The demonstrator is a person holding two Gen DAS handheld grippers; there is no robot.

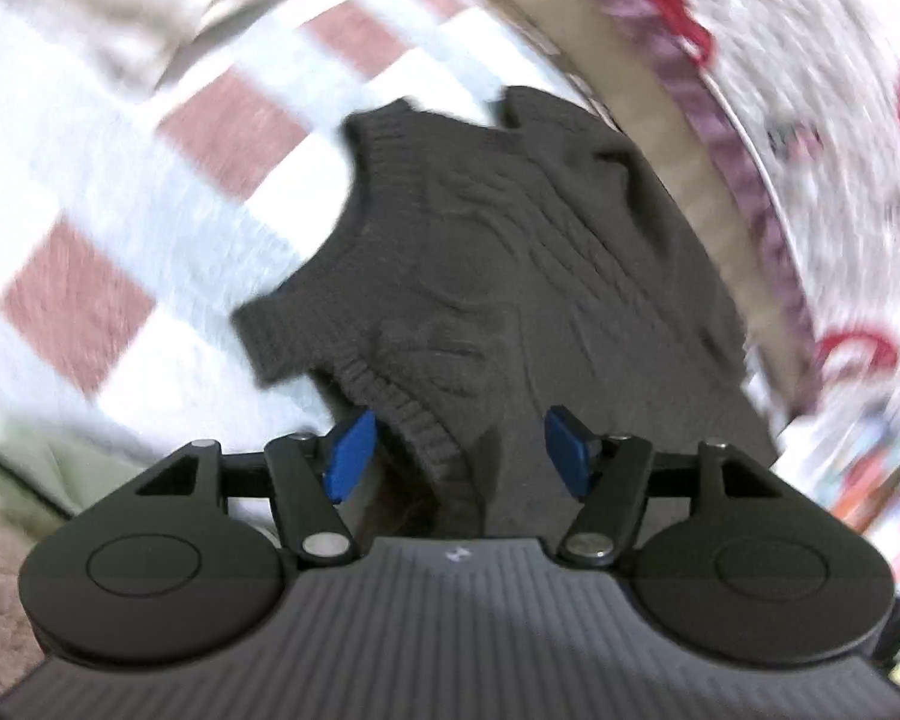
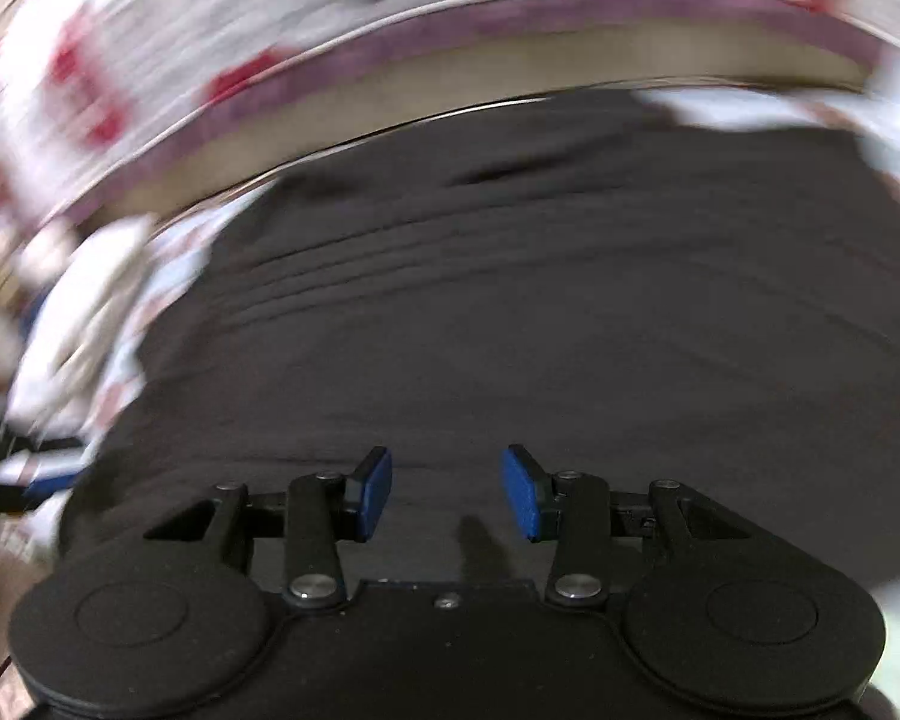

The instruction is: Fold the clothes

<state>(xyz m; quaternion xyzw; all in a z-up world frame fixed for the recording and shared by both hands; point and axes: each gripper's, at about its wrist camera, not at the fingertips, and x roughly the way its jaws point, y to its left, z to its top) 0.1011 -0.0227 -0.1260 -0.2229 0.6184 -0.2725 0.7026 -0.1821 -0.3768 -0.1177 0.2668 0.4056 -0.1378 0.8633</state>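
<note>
Left wrist view, garment: a dark cable-knit sweater vest point(image 1: 510, 276) lies on a white-and-red checked cover point(image 1: 150, 210), its far edge near a tan rim point(image 1: 678, 138).
Left wrist view, tool: the left gripper point(image 1: 459, 453) has its blue pads apart; a ribbed armhole edge point(image 1: 426, 438) lies between them, not pinched.
Right wrist view, garment: the same dark knit point(image 2: 540, 300) fills the view, heavily blurred.
Right wrist view, tool: the right gripper point(image 2: 447, 492) hangs over the knit with pads spread, clamping nothing.
Step, judged: the vest looks released, with regrasping likely next.
Doing it well: pinch the ribbed edge squarely, catch both layers, lift both sides evenly.
</note>
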